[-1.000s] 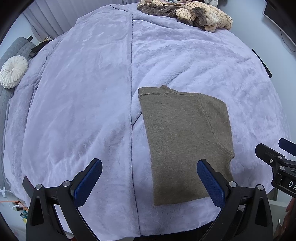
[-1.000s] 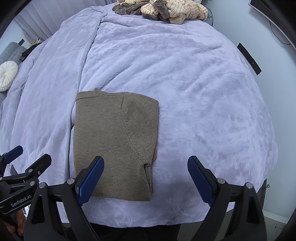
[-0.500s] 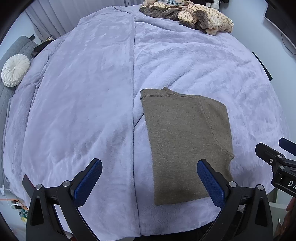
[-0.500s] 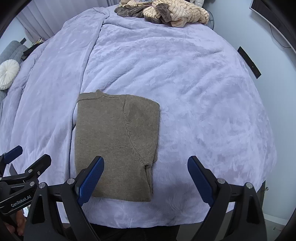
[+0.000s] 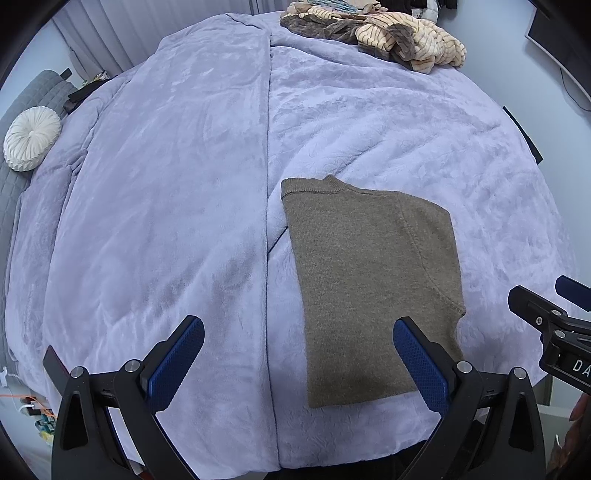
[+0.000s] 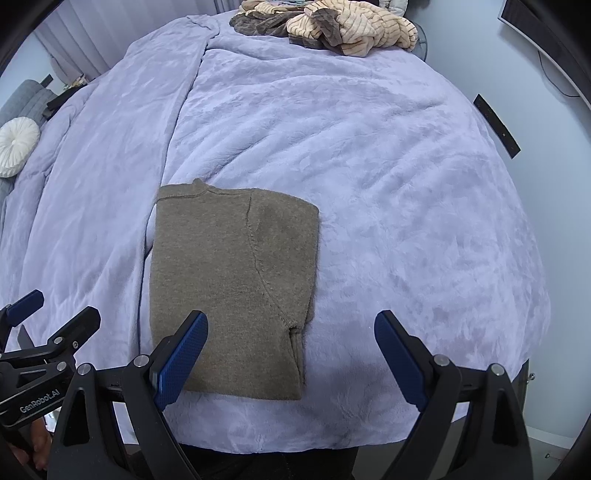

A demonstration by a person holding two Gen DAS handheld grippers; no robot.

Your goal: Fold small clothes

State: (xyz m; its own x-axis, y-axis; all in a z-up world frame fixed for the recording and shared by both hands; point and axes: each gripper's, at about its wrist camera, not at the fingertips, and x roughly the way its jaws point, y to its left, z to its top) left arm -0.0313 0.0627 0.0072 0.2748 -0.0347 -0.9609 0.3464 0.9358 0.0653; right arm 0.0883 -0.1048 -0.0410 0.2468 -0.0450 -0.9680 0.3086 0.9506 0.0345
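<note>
A small olive-brown knit sweater [image 5: 373,280] [image 6: 229,288] lies folded into a narrow rectangle near the front edge of a lavender plush blanket [image 5: 166,206] [image 6: 388,206], collar toward the far side. My left gripper [image 5: 299,354] hovers open above the front edge, its right pad over the sweater's lower right part, holding nothing. My right gripper [image 6: 291,347] is open too, its left pad over the sweater's lower left corner. Each gripper shows at the edge of the other's view: the right gripper [image 5: 554,325], the left gripper [image 6: 40,339].
A heap of striped beige and brown clothes [image 5: 388,35] [image 6: 332,26] sits at the bed's far edge. A round white cushion [image 5: 31,138] [image 6: 16,146] rests on a grey sofa at left. A blanket seam [image 5: 266,221] runs front to back. A wall rises on the right.
Both views have shifted slightly, so the bed's far edge and clothes heap sit a little lower in frame. The sweater has not moved and both grippers stay open.
</note>
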